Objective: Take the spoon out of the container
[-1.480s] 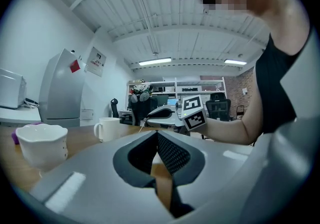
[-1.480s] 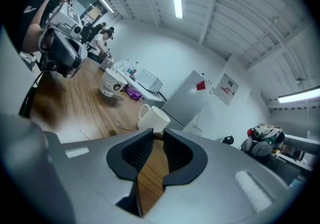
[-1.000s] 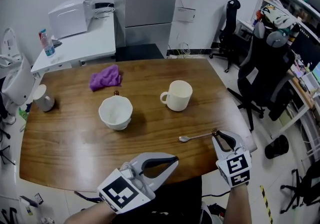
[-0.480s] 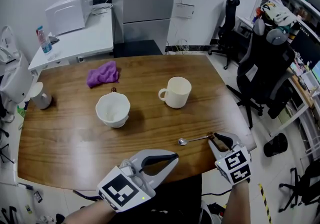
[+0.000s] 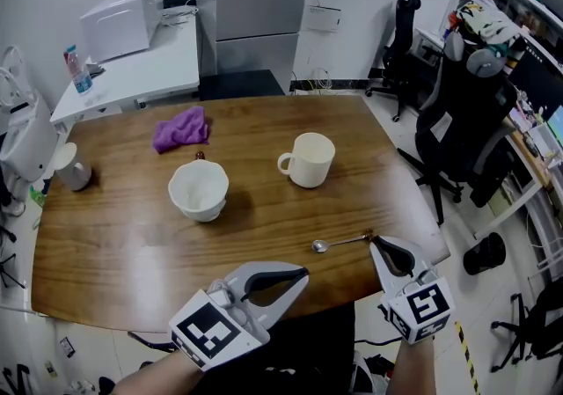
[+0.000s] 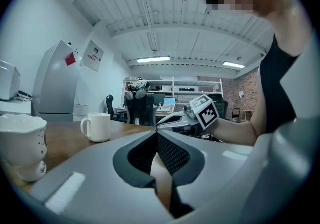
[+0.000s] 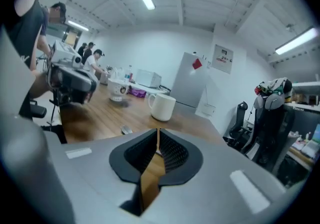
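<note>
The metal spoon (image 5: 341, 242) lies flat on the wooden table (image 5: 132, 244) near its front right edge, with its bowl to the left. It is outside the white mug (image 5: 310, 158) and the white bowl (image 5: 200, 190). My right gripper (image 5: 376, 244) sits just behind the handle's end; its jaws are closing and their tips nearly meet, with nothing between them. In the right gripper view the spoon (image 7: 126, 129) lies beyond the right gripper (image 7: 158, 130). My left gripper (image 5: 302, 275) hovers at the front edge, shut and empty, and appears again (image 6: 157, 132) in its own view.
A purple cloth (image 5: 182, 130) lies at the back left of the table, and a small cup (image 5: 72, 171) stands at the left edge. Black office chairs (image 5: 466, 120) stand to the right. A white side table (image 5: 141, 68) holds an appliance behind.
My right gripper has drawn back from the spoon's handle toward the table's edge and its jaws have narrowed. The spoon stays on the table. The left gripper has barely moved.
</note>
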Action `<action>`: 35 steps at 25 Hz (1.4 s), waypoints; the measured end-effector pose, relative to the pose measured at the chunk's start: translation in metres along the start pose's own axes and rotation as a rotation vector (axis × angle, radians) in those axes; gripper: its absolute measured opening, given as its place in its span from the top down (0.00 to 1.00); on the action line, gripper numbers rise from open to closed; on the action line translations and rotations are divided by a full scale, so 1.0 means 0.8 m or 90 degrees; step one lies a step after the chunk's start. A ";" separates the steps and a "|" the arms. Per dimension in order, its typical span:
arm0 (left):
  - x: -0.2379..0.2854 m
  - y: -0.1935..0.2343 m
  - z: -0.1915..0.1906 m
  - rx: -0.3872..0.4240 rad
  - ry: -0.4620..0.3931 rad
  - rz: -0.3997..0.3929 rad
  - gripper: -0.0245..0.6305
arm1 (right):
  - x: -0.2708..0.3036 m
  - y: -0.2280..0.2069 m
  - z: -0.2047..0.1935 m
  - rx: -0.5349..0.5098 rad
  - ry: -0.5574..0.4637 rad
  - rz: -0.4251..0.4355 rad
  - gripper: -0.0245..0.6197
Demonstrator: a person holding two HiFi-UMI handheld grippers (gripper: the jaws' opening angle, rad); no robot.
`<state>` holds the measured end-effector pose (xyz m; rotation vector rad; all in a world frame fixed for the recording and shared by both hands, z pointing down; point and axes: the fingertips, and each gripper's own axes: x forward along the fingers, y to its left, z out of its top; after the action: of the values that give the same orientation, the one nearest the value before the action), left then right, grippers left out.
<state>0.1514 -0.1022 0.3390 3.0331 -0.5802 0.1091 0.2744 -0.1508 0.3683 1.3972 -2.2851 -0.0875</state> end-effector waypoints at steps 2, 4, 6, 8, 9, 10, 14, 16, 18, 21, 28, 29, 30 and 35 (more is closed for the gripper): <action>-0.004 0.003 -0.001 -0.004 0.000 0.010 0.94 | -0.004 0.022 0.020 0.032 -0.057 0.033 0.95; -0.008 0.006 -0.003 -0.009 0.000 0.023 0.94 | -0.005 0.045 0.037 0.048 -0.094 0.065 0.95; -0.015 0.010 -0.005 -0.015 -0.002 0.037 0.94 | -0.004 0.065 0.048 0.046 -0.116 0.088 0.95; -0.024 0.013 -0.005 -0.019 -0.006 0.052 0.94 | 0.001 0.085 0.058 0.045 -0.131 0.111 0.96; -0.029 0.016 -0.005 -0.019 -0.007 0.061 0.94 | 0.003 0.094 0.063 0.046 -0.137 0.124 0.96; -0.034 0.018 -0.005 -0.020 -0.008 0.070 0.94 | 0.006 0.102 0.067 0.046 -0.143 0.136 0.96; -0.054 0.027 -0.007 -0.024 -0.013 0.102 0.94 | 0.016 0.134 0.081 0.038 -0.159 0.176 0.96; -0.064 0.031 -0.010 -0.025 -0.012 0.113 0.94 | 0.021 0.150 0.087 0.027 -0.161 0.192 0.96; -0.071 0.032 -0.009 -0.025 -0.014 0.118 0.94 | 0.024 0.162 0.090 0.020 -0.162 0.201 0.96; -0.080 0.033 -0.013 -0.026 -0.011 0.128 0.94 | 0.026 0.171 0.094 0.022 -0.168 0.215 0.96; -0.098 0.038 -0.011 -0.029 -0.017 0.152 0.94 | 0.031 0.187 0.099 0.046 -0.172 0.243 0.96; -0.101 0.040 -0.013 -0.029 -0.015 0.157 0.94 | 0.032 0.190 0.100 0.047 -0.172 0.247 0.96; -0.104 0.042 -0.016 -0.029 -0.012 0.162 0.94 | 0.033 0.193 0.102 0.047 -0.173 0.251 0.96; -0.114 0.043 -0.012 -0.029 -0.019 0.173 0.94 | 0.036 0.203 0.105 0.043 -0.173 0.262 0.96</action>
<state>0.0534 -0.1000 0.3429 2.8995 -0.9798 0.0608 0.0947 -0.1119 0.3497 0.9644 -2.7794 -0.0727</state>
